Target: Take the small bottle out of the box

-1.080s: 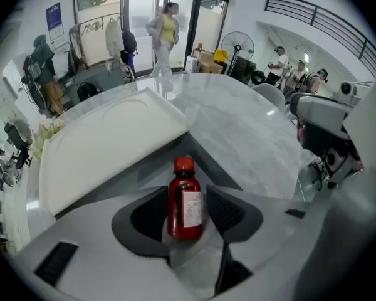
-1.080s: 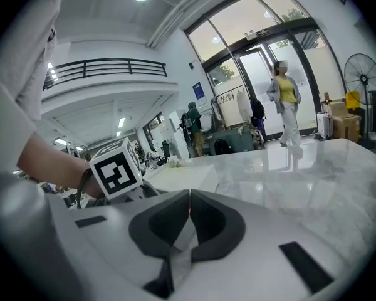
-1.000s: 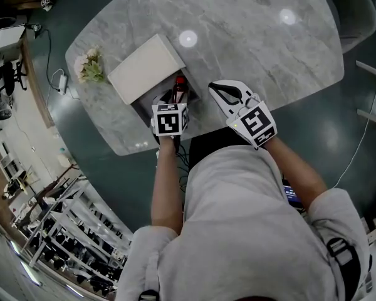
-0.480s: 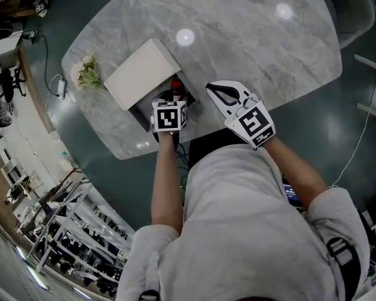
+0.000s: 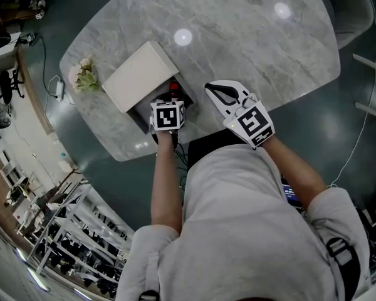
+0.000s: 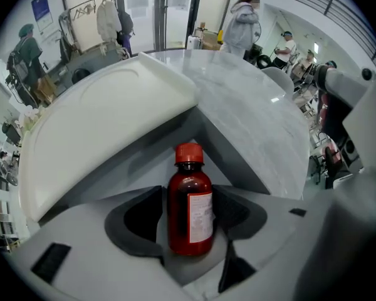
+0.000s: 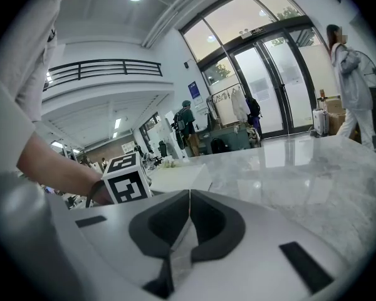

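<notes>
A small dark-red bottle (image 6: 190, 212) with a red cap and a white label stands upright in the open box (image 5: 140, 113). The box's white lid (image 5: 140, 75) is swung back. My left gripper (image 6: 189, 193) points steeply down into the box. Its jaws have just been opening and stand wide, one on each side of the bottle, not squeezing it. In the head view only the bottle's red cap (image 5: 173, 87) shows past the left gripper (image 5: 173, 100). My right gripper (image 5: 214, 88) hovers to the right of the box, shut with nothing in it, its pads meeting (image 7: 189, 193).
The box sits near the front edge of an oval marble table (image 5: 257, 49). A small bunch of flowers (image 5: 83, 77) lies at the table's left end. A chair (image 5: 357, 17) stands at the far right. Shelving (image 5: 69, 243) fills the floor at lower left.
My left gripper has tipped more steeply over the bottle, so the head view now shows only the cap. The right gripper has stayed where it was.
</notes>
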The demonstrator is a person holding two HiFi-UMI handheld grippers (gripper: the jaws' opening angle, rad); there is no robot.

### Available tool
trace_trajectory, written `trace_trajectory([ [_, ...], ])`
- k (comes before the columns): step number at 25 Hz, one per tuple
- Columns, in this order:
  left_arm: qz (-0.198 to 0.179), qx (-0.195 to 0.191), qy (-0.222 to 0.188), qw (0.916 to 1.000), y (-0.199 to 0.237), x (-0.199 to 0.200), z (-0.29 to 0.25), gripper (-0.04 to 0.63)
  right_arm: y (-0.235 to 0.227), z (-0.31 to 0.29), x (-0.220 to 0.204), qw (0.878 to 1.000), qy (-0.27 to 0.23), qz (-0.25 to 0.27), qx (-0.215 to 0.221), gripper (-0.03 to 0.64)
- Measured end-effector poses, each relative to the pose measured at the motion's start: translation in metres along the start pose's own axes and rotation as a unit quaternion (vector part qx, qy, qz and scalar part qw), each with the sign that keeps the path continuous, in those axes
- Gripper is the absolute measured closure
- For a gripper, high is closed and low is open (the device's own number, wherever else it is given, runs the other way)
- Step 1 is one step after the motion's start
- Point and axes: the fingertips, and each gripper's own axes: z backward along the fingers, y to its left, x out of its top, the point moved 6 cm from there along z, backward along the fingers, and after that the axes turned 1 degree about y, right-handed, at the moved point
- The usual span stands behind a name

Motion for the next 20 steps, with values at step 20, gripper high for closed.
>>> trace_trajectory([
  [20,-0.003,0.0,-0.015,0.9999,0.0006,-0.0067,0.0014,0.357,0.0079,0.0022,0.0002,1.0,0.008,0.017,0.006,0.591],
])
